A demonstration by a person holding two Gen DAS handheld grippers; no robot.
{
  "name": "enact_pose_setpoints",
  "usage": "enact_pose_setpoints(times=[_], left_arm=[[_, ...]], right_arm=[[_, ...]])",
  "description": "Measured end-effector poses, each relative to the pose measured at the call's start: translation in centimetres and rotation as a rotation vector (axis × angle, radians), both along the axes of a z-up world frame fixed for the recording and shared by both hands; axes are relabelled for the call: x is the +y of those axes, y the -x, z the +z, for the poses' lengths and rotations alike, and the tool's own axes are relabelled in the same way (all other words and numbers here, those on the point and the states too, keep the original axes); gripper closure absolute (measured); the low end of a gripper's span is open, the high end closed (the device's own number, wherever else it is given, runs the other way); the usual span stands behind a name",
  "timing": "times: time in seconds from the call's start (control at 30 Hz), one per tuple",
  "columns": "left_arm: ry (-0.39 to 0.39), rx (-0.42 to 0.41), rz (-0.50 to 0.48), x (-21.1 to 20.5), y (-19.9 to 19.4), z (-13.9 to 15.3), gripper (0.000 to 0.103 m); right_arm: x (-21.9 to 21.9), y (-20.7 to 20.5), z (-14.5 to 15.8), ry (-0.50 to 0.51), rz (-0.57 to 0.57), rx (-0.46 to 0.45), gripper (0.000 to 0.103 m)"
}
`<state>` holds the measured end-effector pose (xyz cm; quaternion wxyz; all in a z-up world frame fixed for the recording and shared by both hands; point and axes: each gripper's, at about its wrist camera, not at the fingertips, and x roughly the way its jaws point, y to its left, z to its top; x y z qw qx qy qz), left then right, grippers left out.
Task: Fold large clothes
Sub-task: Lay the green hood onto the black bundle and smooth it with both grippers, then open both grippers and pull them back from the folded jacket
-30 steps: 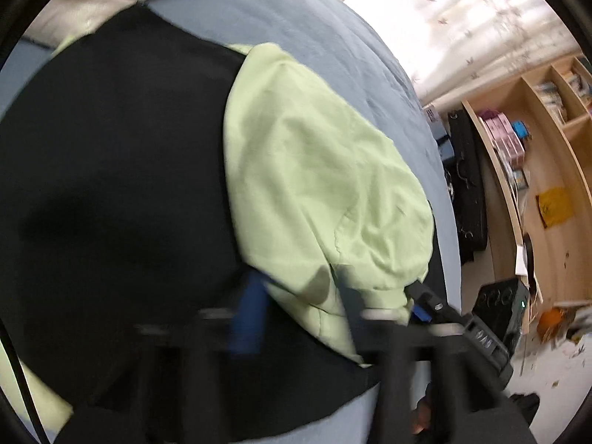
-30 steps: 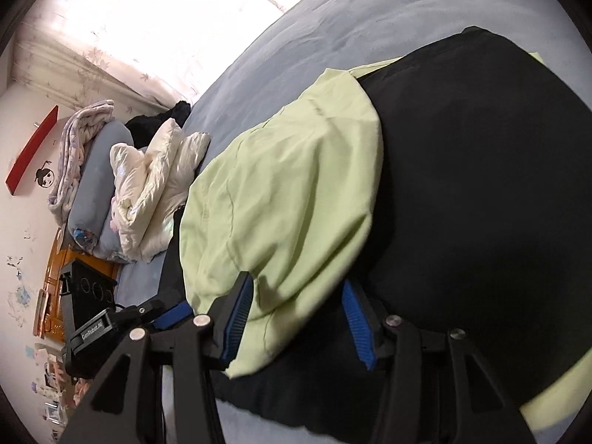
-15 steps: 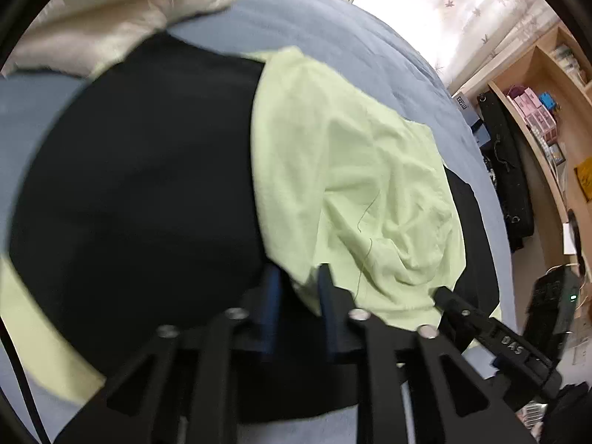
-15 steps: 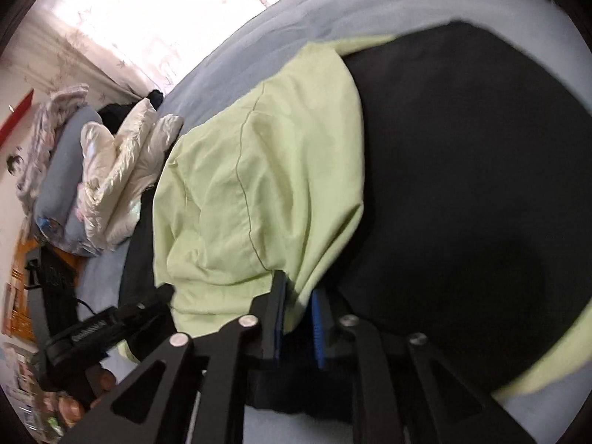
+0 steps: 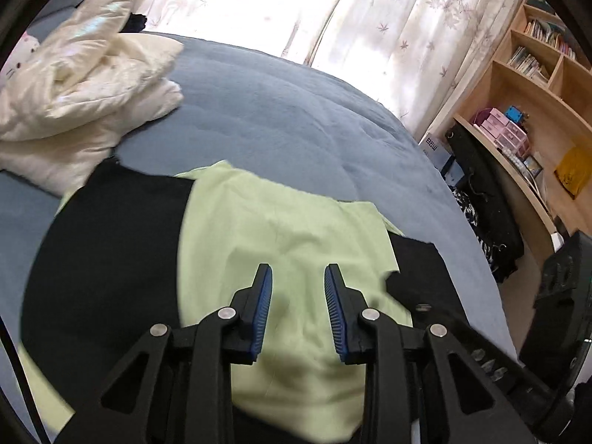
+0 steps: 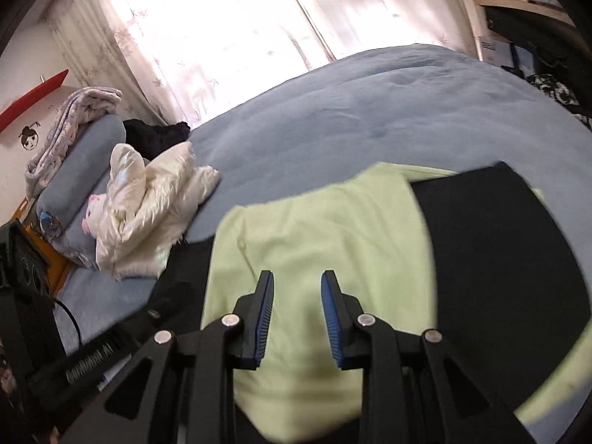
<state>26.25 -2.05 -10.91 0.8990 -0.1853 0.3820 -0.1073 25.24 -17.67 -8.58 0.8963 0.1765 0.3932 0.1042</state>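
A large black-and-light-green garment lies spread on the blue bed [image 5: 303,118]. Its light-green part [image 5: 288,229] lies folded flat over the black part [image 5: 111,251]. My left gripper [image 5: 298,272] hovers above the green fold, open, with nothing between its blue pads. In the right wrist view the same green fold [image 6: 333,229] lies beside the black part [image 6: 499,259]. Over it my right gripper [image 6: 298,277] hangs with its jaws opening and nothing between them. Neither gripper touches the cloth.
A crumpled white puffy jacket [image 5: 85,92] lies on the bed at the far left, near a blue pillow [image 6: 81,155] with a blanket on it. A wooden bookshelf [image 5: 518,129] and a black bag [image 5: 481,203] stand to the right of the bed. Bright curtains [image 6: 222,37] hang behind.
Half a second ago both grippers were shut on the green fold's near edge. Both have let go, opened and lifted back, and the fold lies flat on the black part.
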Motion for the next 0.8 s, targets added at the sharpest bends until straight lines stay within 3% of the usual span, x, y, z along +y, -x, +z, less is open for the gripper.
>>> enact_pose_setpoints(times=[0.07, 0.2, 0.27, 0.3, 0.37, 0.53, 0.73, 0.8], left_arm=[[0.004, 0.024, 0.009, -0.2, -1.0, -1.2, 0.084], [0.017, 0.168, 0.003, 0.1, -3.2, -5.7, 0.084], [-0.042, 0.215, 0.002, 0.2, -3.5, -7.6, 0.089], [-0.042, 0.213, -0.004, 0.6, -3.4, -8.0, 0.095], [-0.018, 0.205, -0.007, 1.9, -2.9, -8.3, 0.098], [0.004, 0.192, -0.015, 3.6, -1.8, -8.8, 0.099], [-0.038, 0.201, 0.005, 2.9, -1.0, -7.7, 0.097], [-0.048, 0.205, 0.015, 2.8, -0.4, -6.5, 0.092]], right_arm=[[0.2, -1.6, -1.5, -0.039, 0.006, 0.036, 0.077], [0.2, -3.5, -6.2, -0.040, 0.035, 0.173, 0.076], [-0.2, -3.3, -7.5, 0.009, 0.042, 0.197, 0.082], [-0.8, -2.8, -7.7, 0.026, 0.044, 0.180, 0.091], [-2.4, -1.7, -7.5, 0.068, 0.037, 0.157, 0.102], [-5.8, 0.1, -7.3, 0.156, -0.024, 0.130, 0.103], [-6.4, 0.2, -6.9, 0.081, -0.049, 0.160, 0.099], [-6.5, 0.9, -6.2, 0.067, -0.057, 0.160, 0.099]])
